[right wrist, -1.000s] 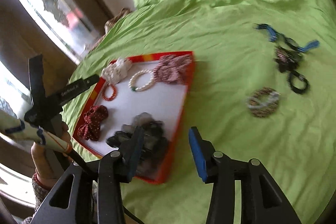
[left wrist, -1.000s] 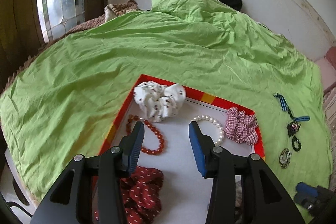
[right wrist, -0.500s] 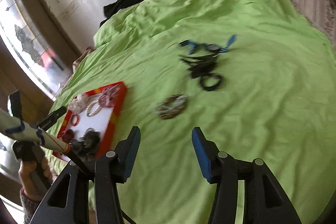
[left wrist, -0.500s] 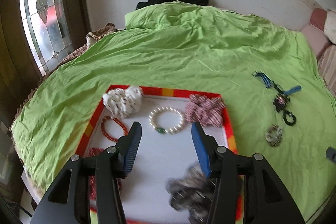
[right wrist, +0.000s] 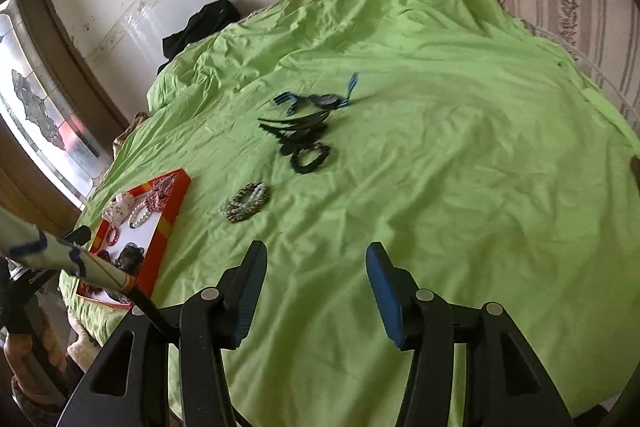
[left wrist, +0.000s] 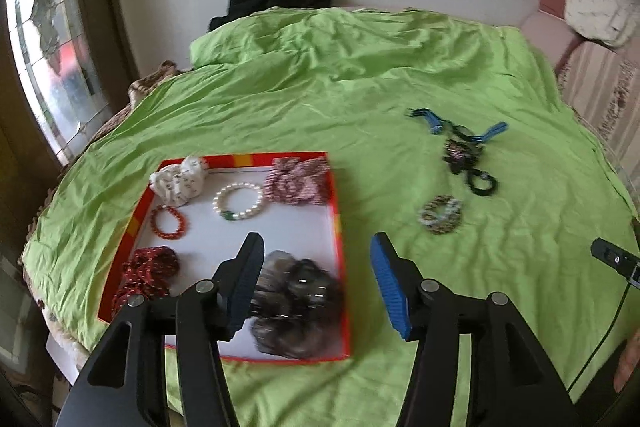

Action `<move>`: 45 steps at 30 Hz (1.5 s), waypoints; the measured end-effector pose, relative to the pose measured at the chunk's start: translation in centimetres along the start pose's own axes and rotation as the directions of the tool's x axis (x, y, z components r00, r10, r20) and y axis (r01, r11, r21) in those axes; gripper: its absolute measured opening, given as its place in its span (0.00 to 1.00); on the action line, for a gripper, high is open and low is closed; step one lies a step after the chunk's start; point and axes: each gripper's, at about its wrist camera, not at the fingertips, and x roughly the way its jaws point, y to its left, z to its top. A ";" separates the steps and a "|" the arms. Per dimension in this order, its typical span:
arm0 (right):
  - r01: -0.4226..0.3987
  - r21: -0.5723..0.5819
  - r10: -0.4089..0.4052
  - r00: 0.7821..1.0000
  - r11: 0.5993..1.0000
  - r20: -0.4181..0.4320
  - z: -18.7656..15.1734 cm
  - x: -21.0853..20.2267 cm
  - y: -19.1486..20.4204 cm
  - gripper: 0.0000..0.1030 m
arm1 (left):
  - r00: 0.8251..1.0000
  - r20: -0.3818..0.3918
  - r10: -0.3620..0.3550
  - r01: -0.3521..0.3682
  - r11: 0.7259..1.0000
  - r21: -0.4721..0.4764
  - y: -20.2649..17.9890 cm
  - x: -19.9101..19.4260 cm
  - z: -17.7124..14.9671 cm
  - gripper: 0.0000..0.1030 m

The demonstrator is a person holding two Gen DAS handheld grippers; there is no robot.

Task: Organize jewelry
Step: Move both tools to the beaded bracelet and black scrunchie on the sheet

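Bracelet [right wrist: 245, 202], beaded I think through the blur, lies loose on the green sheet [right wrist: 440, 187] beside the red tray [right wrist: 176, 203]. I'd pinch its light, floppy rim. Right gripper [right wrist: 312, 283] half-spread, empty, jaws just been opening.

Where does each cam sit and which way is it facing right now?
Left wrist: on the left gripper, angled down over the red tray on the green bedspread; own open fingers show, empty.
Right wrist: on the right gripper, angled down at bare bedspread beyond the tray; own fingers plus the person's left hand at the left edge.
Shared: tray, beaded bracelet, black-and-blue pile.
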 end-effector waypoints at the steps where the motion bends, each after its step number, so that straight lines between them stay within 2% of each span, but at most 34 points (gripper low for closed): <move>1: 0.006 0.000 -0.006 1.000 1.000 0.005 -0.1 -0.4 -0.3 0.54 | 1.000 0.004 -0.007 0.007 1.000 0.008 -0.5 -0.3 0.0 0.53; 8: 0.045 -0.002 -0.045 0.999 0.999 0.015 0.3 -1.7 -1.9 0.56 | 0.998 0.004 -0.067 0.067 0.997 0.029 -2.7 -1.5 -0.3 0.59; 12: 0.041 -0.010 -0.041 0.999 0.999 0.007 1.5 0.0 -2.0 0.56 | 0.997 -0.021 -0.069 0.070 0.997 0.019 -3.1 -0.3 -0.1 0.59; 21: 0.003 -0.038 -0.003 1.000 0.999 -0.015 6.0 5.7 -1.5 0.56 | 0.985 -0.108 -0.133 0.126 0.989 -0.072 -3.5 5.1 1.1 0.59; 29: -0.009 -0.050 0.012 0.998 0.999 0.055 11.8 8.3 -0.5 0.56 | 0.983 -0.138 -0.120 0.109 0.991 -0.080 -3.7 7.9 2.9 0.59; 33: -0.034 -0.023 0.036 0.996 0.999 0.078 12.2 8.8 -1.5 0.56 | 0.984 -0.136 -0.117 0.104 0.990 -0.101 -2.9 8.5 4.3 0.59; 36: -0.032 -0.043 0.034 0.998 0.999 0.047 12.1 9.9 -2.1 0.56 | 0.982 -0.143 -0.121 0.104 0.987 -0.121 -2.4 9.6 5.2 0.59; 39: -0.041 -0.036 0.042 0.999 0.999 0.027 12.0 10.6 -2.9 0.56 | 0.974 -0.161 -0.159 0.136 0.981 -0.140 -2.6 11.1 5.7 0.59; 42: -0.091 0.008 0.091 0.996 0.996 -0.002 12.0 11.5 -3.7 0.56 | 0.954 -0.195 -0.226 0.200 0.969 -0.144 -3.7 12.9 5.6 0.58; 45: -0.127 0.021 0.128 0.991 0.992 -0.049 11.6 12.7 -3.7 0.56 | 0.938 -0.234 -0.257 0.239 0.966 -0.100 -5.7 14.7 5.1 0.48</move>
